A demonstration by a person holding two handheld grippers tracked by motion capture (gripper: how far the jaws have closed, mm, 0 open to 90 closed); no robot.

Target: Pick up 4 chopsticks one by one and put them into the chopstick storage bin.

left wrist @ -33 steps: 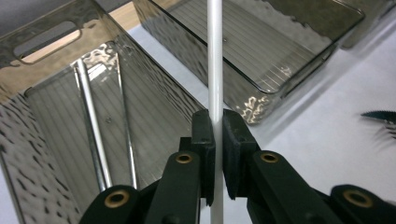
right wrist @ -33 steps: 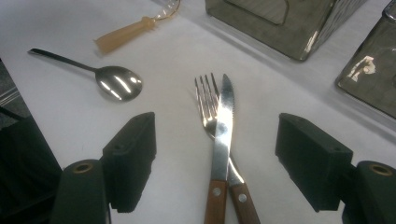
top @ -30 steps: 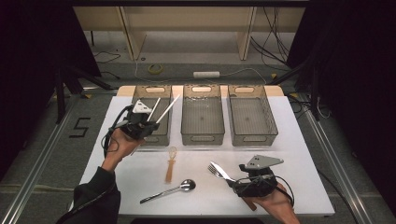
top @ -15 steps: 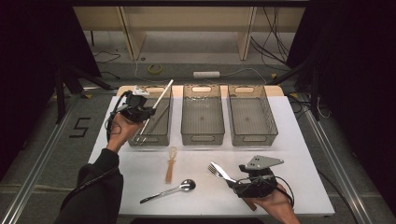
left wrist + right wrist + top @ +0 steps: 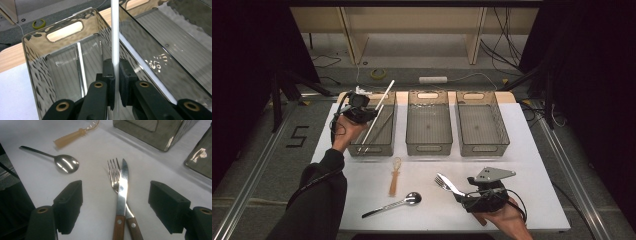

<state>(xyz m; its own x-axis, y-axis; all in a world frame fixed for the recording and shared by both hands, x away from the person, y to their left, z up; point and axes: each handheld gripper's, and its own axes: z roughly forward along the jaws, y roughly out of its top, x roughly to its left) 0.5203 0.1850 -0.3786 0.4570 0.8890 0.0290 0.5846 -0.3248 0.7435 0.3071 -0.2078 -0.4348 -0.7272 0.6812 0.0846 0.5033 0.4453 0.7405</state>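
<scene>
Chopstick [image 5: 115, 32], long, white, thin rod: left tool [image 5: 362, 111] is clamping it between its black pads, jaws closed on the stick, in left gripper view. In high view the stick is slanting up and to the right from the tool, its far tip [image 5: 391, 83] reaching past the back rim of the left-hand smoky transparent plastic bin [image 5: 388, 148]. Left tool is hovering over that bin's back left part. A second pale stick [image 5: 82, 72] is lying on the bin floor, approx. along its length.

Middle bin [image 5: 429, 148] and right-hand bin [image 5: 480, 148], same type, are standing side by side w/ the first at the back of the white desk [image 5: 537, 170].

Right tool [image 5: 462, 192] is sitting at the front right of the desk w/ jaws standing wide apart, gripping nothing. Between them, in right gripper view, a wood-handled steel knife [image 5: 121, 192] is lying across a wood-handled steel fork [image 5: 113, 173], both flat on the desk, pads apart from both.

Steel spoon [image 5: 394, 204] is lying front centre; small tan-handled utensil w/ wire loop head [image 5: 395, 175] is lying just behind it, nr the left bin's front wall.
</scene>
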